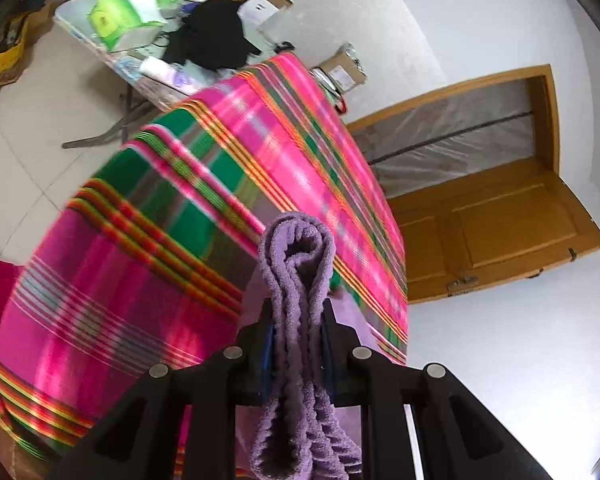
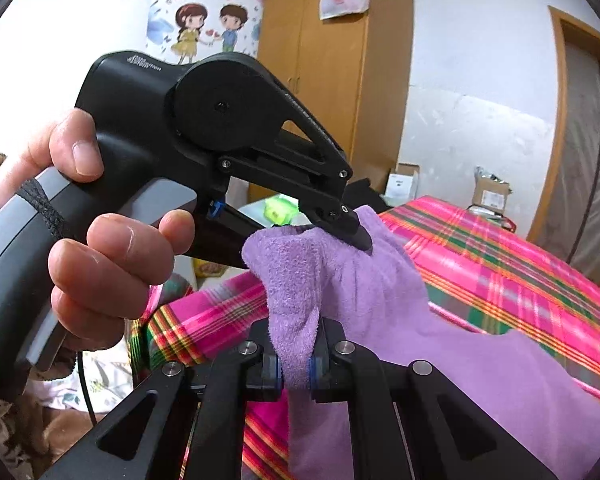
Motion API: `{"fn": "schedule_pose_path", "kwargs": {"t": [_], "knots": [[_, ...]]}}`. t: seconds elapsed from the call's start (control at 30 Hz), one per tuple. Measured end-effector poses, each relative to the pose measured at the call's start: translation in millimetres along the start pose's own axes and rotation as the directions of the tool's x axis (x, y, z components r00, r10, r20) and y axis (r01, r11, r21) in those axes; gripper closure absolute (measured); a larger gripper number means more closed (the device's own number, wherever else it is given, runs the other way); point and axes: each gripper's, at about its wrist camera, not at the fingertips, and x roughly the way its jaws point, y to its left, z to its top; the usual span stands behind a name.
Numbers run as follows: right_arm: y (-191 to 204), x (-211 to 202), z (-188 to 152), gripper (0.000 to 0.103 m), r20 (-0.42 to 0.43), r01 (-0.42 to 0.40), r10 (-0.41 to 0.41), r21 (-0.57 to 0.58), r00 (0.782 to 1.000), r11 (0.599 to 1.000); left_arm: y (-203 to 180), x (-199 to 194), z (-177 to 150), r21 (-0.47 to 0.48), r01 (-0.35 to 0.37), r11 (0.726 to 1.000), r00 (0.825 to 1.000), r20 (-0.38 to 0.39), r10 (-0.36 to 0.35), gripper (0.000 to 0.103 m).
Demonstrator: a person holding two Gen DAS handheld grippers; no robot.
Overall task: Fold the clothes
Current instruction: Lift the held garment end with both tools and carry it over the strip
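A purple fleecy garment is held up off a bed with a pink and green plaid cover. My right gripper is shut on a bunched edge of it. In the right wrist view a hand holds my left gripper, which pinches the same garment a little farther along. In the left wrist view my left gripper is shut on several folded layers of the purple garment, which loop above the fingers and hang below. The plaid cover lies beneath.
A folding table with green items and a black cloth stands beyond the bed. Cardboard boxes sit by the wall. A wooden door stands open; a wooden wardrobe stands by the far wall.
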Motion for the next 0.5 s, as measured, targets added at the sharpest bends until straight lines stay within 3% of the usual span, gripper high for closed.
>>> {"fn": "schedule_pose_path", "kwargs": {"t": [0.5], "knots": [[-49.7,-67.3,-6.0,0.095,0.057,0.071,-0.077,0.102,0.995,0.992,-74.0,39.0,-28.0,0.128,0.036,0.991,0.996,-0.090,-0.025,0.083]]}}
